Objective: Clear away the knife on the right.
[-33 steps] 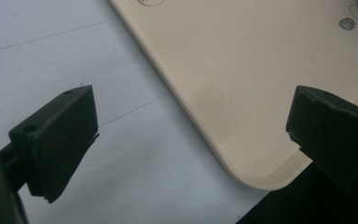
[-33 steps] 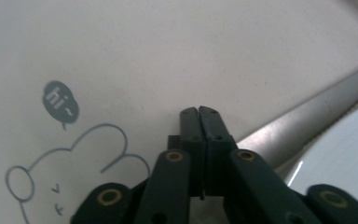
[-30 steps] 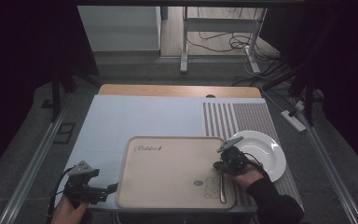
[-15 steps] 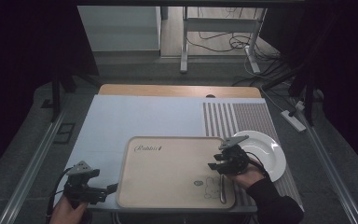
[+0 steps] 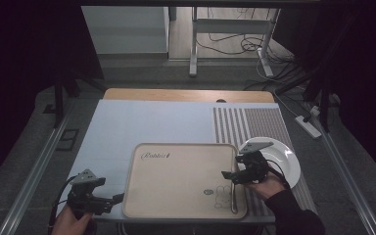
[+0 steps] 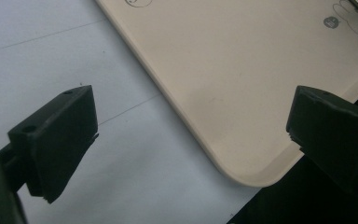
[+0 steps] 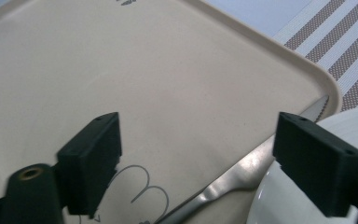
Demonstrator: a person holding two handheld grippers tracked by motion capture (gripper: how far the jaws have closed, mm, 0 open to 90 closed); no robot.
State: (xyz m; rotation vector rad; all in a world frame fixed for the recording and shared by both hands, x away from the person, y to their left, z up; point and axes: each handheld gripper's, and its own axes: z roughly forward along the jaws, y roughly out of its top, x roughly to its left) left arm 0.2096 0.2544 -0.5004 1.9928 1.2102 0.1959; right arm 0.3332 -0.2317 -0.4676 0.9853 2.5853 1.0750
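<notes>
Both grippers wide open over the tray, nothing grabbed.

The right gripper (image 5: 232, 175) hovers over the right side of the beige tray (image 5: 176, 196) with its fingers (image 7: 93, 161) spread far apart, holding nothing. In the right gripper view a knife (image 7: 242, 172) lies on the tray along its right rim, running under the edge of the white plate (image 5: 286, 164), so its handle end is cut off there and hard to follow. The plate sits just beside the tray on the striped mat (image 5: 245, 122). The left gripper (image 5: 112, 200) is at the tray's near left corner, fingers (image 6: 58, 135) also spread wide, empty; that corner sits between them, though I can't tell if anything touches. The table (image 5: 142, 122) beyond the tray is pale blue.
</notes>
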